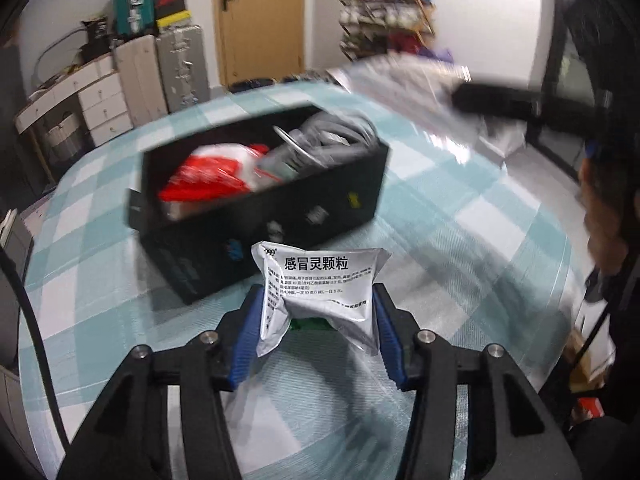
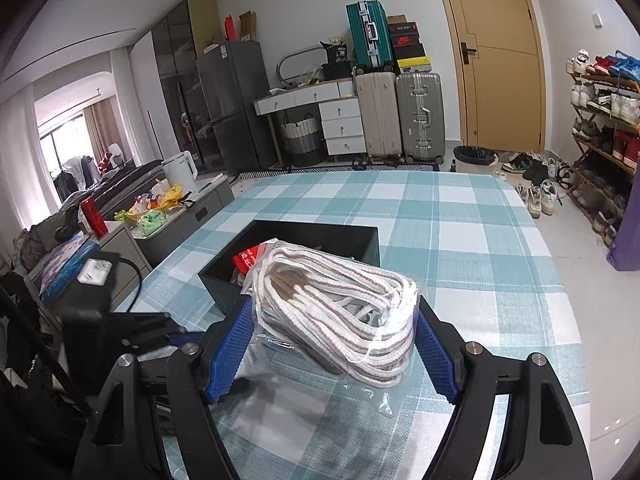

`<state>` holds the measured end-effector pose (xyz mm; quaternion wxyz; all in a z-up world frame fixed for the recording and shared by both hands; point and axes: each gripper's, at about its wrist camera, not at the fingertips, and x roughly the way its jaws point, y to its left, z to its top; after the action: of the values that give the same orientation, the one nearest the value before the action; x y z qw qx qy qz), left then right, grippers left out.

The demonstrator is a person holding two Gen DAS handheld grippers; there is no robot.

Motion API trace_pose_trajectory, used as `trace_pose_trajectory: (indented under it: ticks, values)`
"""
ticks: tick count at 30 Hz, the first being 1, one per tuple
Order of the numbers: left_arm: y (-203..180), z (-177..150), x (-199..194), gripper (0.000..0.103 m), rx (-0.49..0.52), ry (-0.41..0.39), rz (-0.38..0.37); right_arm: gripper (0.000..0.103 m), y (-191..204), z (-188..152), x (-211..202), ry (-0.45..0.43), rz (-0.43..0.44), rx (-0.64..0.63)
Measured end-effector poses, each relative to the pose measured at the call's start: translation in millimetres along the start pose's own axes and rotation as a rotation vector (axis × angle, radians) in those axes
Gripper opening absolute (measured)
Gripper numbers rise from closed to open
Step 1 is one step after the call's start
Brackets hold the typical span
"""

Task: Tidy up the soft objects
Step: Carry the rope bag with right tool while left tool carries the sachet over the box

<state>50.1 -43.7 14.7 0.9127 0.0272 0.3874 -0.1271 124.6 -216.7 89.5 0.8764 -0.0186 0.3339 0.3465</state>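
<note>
My left gripper is shut on a silver medicine sachet with black Chinese print, held above the checked tablecloth just in front of a black storage box. The box holds a red-and-white packet and a grey bundle. My right gripper is shut on a clear bag of white-and-tan striped laces, held just in front of the black box. The right gripper and its bag show blurred at the upper right of the left wrist view.
The table carries a teal-and-white checked cloth. Left of the table stand a low cabinet with a kettle and bags. Suitcases, a drawer desk, a wooden door and a shoe rack stand beyond the table.
</note>
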Motion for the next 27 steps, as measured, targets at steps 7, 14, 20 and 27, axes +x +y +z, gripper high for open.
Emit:
trace_pose_trajectory:
  ticks: [7, 14, 20, 27]
  values:
    - [33.1, 16.3, -34.3, 0.051, -0.09, -0.096, 0.023, 0.078, 4.0, 5.0, 3.9, -0.017, -0.015, 0.001]
    - [49.0, 29.2, -37.8, 0.051, -0.129, -0.129, 0.043, 0.078, 7.0, 19.6, 13.5, -0.028, -0.019, 0.003]
    - [57.9, 42.0, -28.1, 0.051, -0.124, -0.137, 0.103, 0.078, 6.6, 32.1, 27.4, -0.026, -0.039, 0.006]
    - [64.7, 52.6, -14.3, 0.051, -0.126, -0.132, 0.126, 0.078, 6.3, 44.4, 53.4, -0.004, -0.065, -0.013]
